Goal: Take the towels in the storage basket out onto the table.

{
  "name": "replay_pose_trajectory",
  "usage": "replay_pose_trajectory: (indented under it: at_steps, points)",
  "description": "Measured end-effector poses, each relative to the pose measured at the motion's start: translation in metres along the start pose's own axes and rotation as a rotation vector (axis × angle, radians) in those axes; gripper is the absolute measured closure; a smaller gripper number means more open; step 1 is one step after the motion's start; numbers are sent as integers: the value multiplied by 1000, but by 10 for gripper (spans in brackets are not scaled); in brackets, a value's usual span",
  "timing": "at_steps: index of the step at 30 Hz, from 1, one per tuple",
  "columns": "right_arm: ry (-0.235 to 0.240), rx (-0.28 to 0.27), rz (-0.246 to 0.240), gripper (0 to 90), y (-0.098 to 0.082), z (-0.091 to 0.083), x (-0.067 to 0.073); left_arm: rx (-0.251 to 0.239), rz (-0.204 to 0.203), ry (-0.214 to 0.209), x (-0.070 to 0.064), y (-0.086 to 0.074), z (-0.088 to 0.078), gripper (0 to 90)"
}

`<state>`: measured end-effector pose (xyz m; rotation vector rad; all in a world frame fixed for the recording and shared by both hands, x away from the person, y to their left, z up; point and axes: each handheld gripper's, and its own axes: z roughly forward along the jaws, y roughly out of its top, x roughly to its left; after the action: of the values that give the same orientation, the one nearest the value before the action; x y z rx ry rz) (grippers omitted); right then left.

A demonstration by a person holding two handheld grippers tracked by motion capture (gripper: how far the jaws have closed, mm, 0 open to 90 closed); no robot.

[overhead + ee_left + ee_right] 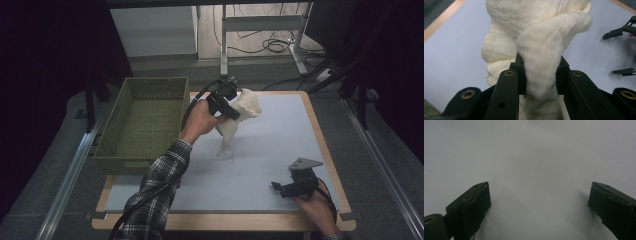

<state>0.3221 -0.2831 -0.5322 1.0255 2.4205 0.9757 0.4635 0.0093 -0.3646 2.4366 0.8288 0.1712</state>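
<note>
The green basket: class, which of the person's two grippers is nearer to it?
Left. The left gripper, shut on the cream cloth, is just off the green basket by its right wall. The right gripper rests open at the table's near right corner, far from the basket.

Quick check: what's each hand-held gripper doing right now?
Left hand-held gripper: closed on the bunched cream-white cloth, lifted above the pale blue mat.
Right hand-held gripper: open, holding nothing, low over the mat.

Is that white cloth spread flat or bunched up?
Bunched up. The cloth hangs twisted from the left gripper, clamped on it; only its tail meets the table.
</note>
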Motion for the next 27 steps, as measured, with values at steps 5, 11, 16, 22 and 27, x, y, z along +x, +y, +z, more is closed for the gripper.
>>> replay_pose_trajectory:
  at_steps: [5, 11, 16, 22, 27]
  points:
    - [0, 0, 1, 44, 0, 0, 0, 36, 12, -8, -7, -1, 28, 719]
    - [0, -1, 1, 44, 0, 0, 0, 69, 22, -9, -11, -8, 62, 707]
    - [0, -1, 2, 44, 0, 0, 0, 89, 17, -3, -12, -15, 84, 698]
    - [1, -1, 2, 44, 0, 0, 0, 87, -2, -13, -14, -23, 105, 688]
    - [0, -1, 1, 44, 0, 0, 0, 91, 9, -9, -21, -25, 119, 659]
